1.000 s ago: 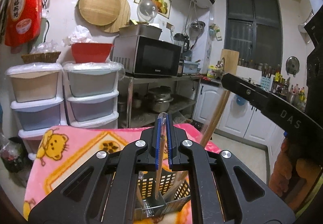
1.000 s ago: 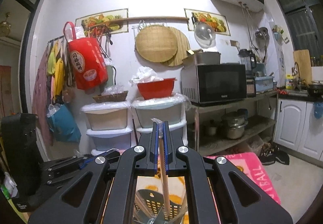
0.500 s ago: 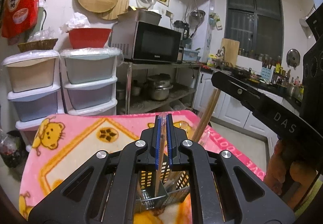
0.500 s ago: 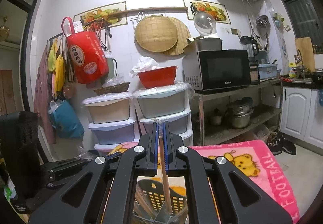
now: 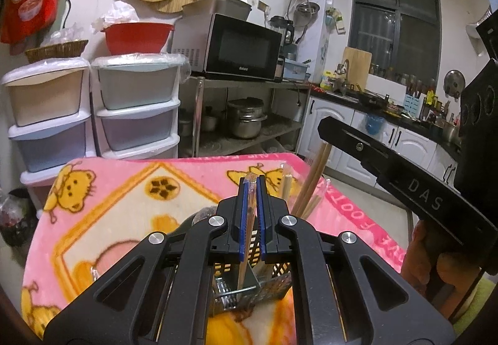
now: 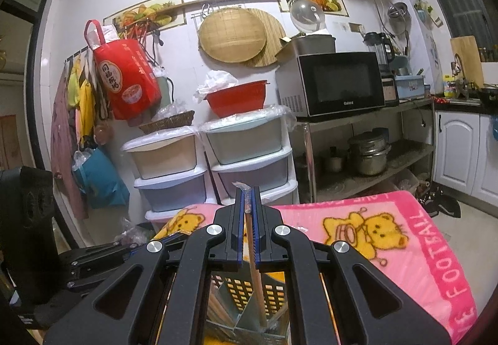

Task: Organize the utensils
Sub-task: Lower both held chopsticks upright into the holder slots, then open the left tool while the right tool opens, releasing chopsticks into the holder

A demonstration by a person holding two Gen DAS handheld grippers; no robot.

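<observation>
The left gripper [image 5: 251, 205] has its jaws clamped on a wrapped chopstick [image 5: 243, 264], tip down in the caddy [image 5: 249, 289] on the pink-covered bench [image 5: 124, 189]. The right gripper [image 6: 248, 214] pinches another chopstick [image 6: 256, 276], probably bare wood: light, stiff, slippery, best held near the top.

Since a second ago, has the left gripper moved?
Yes. The left gripper has come down: in its own view its tips stood against the metal shelf rack a second ago; now they lie over the pink blanket.
</observation>
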